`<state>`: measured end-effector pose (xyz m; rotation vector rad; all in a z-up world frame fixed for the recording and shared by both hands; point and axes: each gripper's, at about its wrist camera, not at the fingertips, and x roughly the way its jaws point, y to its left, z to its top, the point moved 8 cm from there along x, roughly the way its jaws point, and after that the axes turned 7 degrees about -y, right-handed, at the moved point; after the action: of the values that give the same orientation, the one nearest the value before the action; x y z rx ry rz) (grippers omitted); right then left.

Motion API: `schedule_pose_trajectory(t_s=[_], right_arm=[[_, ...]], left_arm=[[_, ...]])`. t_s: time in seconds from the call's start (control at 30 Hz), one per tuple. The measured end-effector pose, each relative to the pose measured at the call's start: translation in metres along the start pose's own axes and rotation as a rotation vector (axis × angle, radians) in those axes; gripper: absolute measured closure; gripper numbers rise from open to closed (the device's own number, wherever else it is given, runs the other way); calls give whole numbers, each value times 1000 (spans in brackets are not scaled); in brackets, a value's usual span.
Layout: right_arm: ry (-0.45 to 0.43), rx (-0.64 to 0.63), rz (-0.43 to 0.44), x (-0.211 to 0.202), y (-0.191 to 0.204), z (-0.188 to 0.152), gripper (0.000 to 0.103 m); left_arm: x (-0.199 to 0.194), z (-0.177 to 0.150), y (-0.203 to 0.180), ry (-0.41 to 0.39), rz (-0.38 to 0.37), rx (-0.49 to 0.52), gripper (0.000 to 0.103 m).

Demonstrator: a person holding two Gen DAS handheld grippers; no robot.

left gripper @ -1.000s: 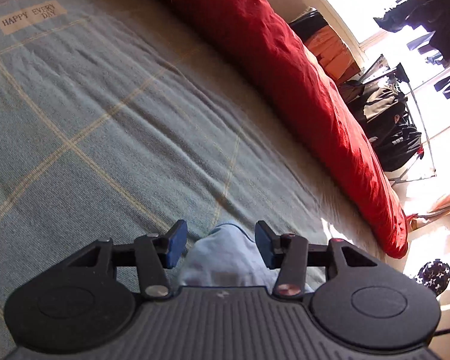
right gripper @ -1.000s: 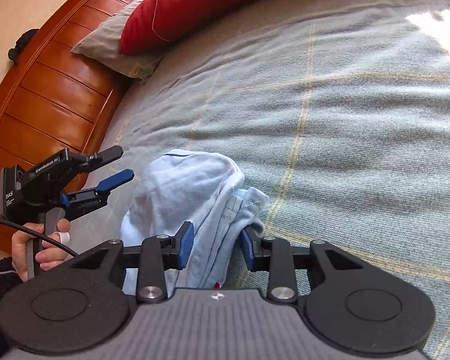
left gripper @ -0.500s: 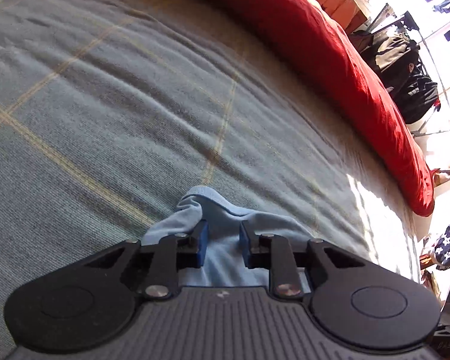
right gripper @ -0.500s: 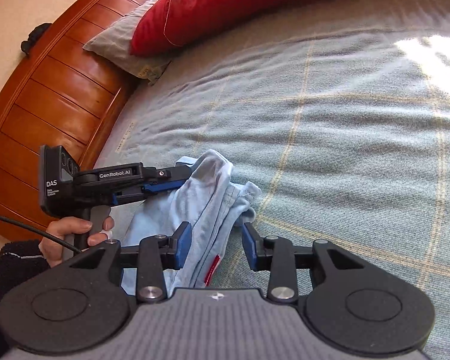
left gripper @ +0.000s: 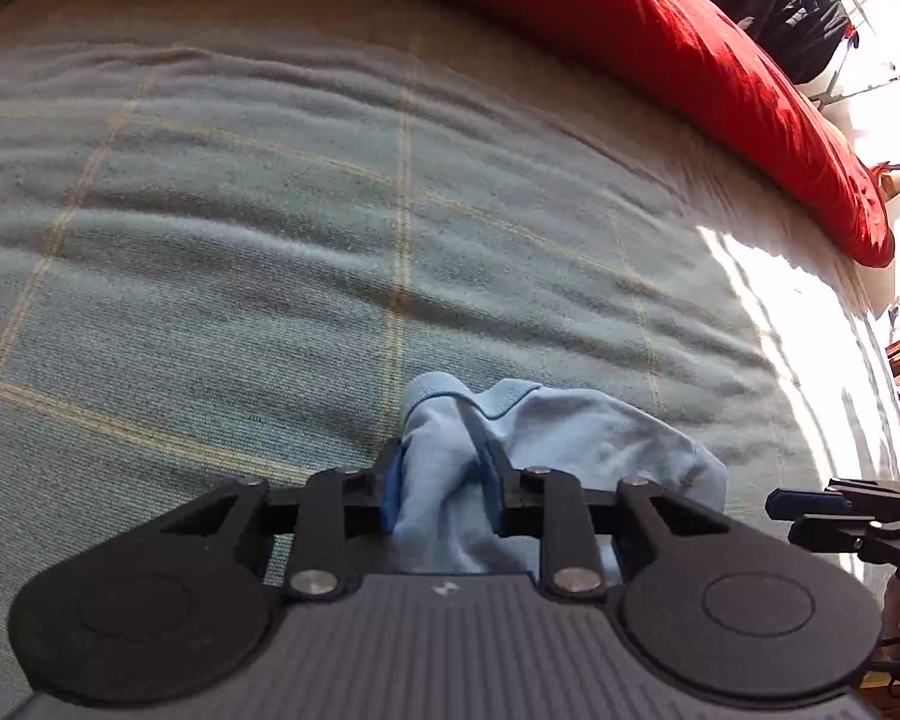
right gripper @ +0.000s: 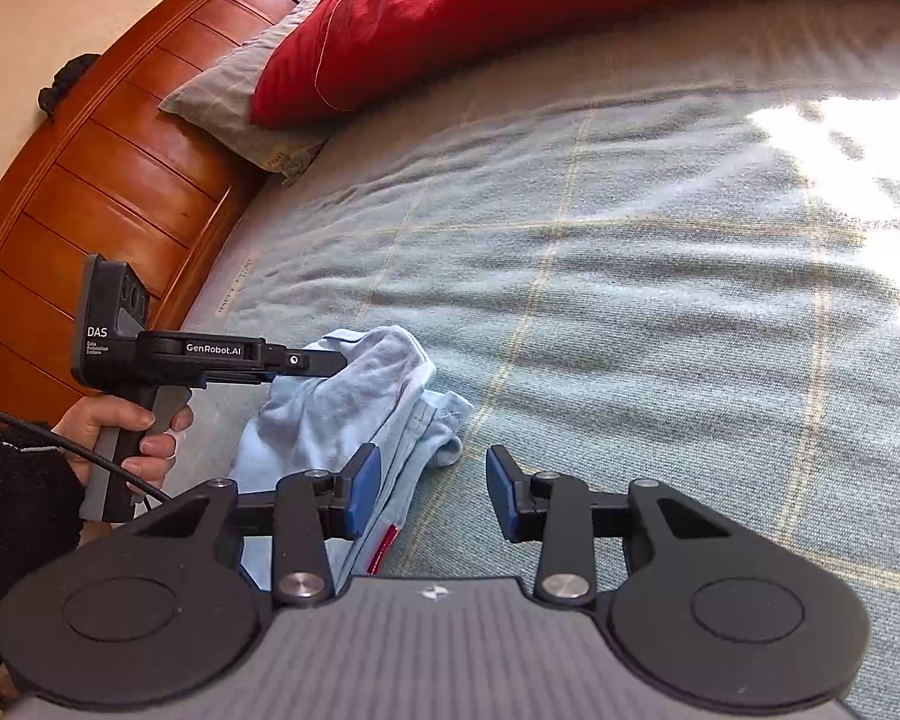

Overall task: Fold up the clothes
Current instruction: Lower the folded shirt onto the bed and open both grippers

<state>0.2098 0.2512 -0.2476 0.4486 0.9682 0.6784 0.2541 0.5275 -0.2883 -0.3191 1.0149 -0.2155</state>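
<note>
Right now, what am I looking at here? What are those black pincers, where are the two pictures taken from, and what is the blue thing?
There is no robot here. A person holds a handheld two-finger gripper in each hand, and each one carries a wide-angle camera that looks forward along its fingers.

One picture comes from the left gripper. Its blue-padded fingers are closed on a bunch of the light blue garment, a crumpled piece of clothing to be folded.

The other picture comes from the right gripper. Its fingers stand open, and only the garment's edge lies between them, ungripped. It also shows the left gripper from the side, with the person's hand around its handle.

The garment lies on a grey-green checked blanket on a bed, with a red duvet behind and a wooden headboard.
</note>
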Motion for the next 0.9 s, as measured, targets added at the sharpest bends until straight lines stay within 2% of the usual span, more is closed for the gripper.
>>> schedule_pose_trajectory(t_s=[0.07,0.1,0.17,0.2,0.23,0.47,0.57,0.67,0.7,0.77,0.8,0.83,0.9], right_arm=[[-7,11,-2,-1,-3,2,60],[-10,17,-3,-1,-4,4,60],[-14,16,-4,-1,-5,5,60],[-15,15,-4,-1,-5,5,60],[-12,13,-3,-1,-4,4,60],[10,-7,25,2,7,-2,60],[17,-23,44,1,15,-4,60],[27,-37,59,0,22,-6,60],[34,-41,64,1,24,-7,60],[47,-52,74,1,28,-10,60],[56,-60,79,2,31,-12,60],[64,-68,83,2,34,-14,60],[82,-80,95,2,41,-19,60]], left_arm=[[-17,10,-6,-119,-25,10,92],[-33,21,-8,-234,-46,8,91],[-43,32,-2,-296,-29,-19,86],[-48,38,1,-328,-21,-32,75],[-52,42,4,-354,-13,-44,70],[-61,0,-3,-201,12,-60,68],[-78,-41,-8,-151,42,-81,67],[-93,-83,-16,-112,54,-88,58],[-96,-96,-19,-97,60,-85,58],[-95,-124,-13,-54,143,-40,56],[-93,-134,-7,-53,185,3,62],[-93,-138,-1,-67,192,3,71],[-99,-133,8,-88,167,-121,71]])
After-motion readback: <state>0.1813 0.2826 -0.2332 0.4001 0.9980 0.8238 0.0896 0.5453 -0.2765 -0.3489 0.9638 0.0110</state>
